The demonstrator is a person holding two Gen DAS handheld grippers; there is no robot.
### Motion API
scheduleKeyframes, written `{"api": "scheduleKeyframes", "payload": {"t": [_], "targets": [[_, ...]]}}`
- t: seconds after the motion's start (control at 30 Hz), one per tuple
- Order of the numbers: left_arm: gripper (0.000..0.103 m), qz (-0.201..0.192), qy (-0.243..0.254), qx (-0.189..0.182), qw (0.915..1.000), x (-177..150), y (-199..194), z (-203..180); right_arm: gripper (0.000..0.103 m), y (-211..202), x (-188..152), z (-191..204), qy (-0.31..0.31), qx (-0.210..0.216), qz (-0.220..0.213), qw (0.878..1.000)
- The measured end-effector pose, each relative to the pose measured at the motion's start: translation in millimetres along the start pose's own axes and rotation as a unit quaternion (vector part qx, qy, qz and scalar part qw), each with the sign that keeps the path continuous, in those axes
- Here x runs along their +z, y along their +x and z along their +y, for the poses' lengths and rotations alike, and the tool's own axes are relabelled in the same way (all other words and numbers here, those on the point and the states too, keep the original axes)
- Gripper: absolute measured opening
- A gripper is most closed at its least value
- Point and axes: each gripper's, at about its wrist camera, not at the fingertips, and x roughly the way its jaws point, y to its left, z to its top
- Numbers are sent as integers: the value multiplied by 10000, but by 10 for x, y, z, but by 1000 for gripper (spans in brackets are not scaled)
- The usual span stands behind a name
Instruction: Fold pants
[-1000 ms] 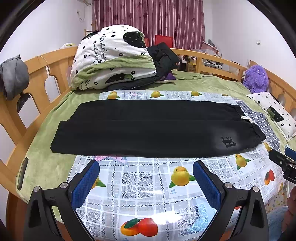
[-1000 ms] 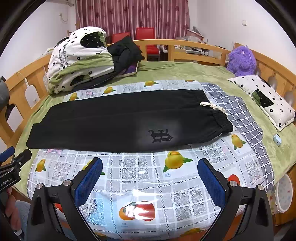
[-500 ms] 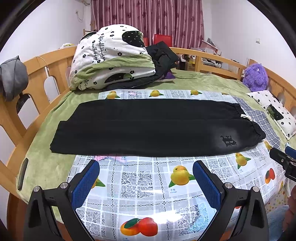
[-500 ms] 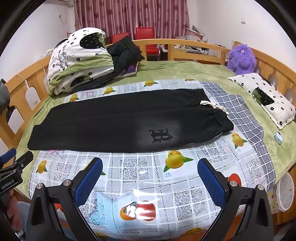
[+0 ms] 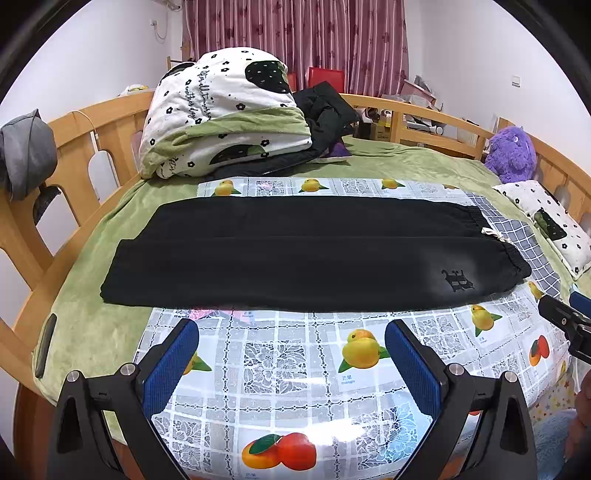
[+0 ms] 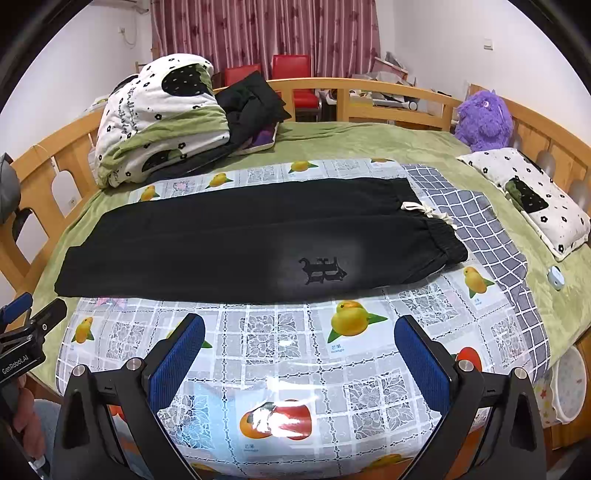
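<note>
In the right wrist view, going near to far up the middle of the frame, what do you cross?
right gripper → fruit-print tablecloth → black pants → green blanket → wooden bed rail → red chairs → maroon curtain

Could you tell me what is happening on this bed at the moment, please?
A person holds a two-finger tool in each hand over a bed covered by a fruit-print cloth. The black pants lie flat across it, waistband toward the right, legs together. The left tool and right tool are both open and short of the pants, touching nothing. Folding has not visibly begun.
</note>
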Motion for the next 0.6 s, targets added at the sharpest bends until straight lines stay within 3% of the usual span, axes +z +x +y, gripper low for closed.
{"api": "scheduleKeyframes", "payload": {"t": [0.6], "targets": [[102, 3, -18, -19, 10000, -7, -3, 4, 101, -1, 2, 1, 9, 13, -7, 10000]]}}
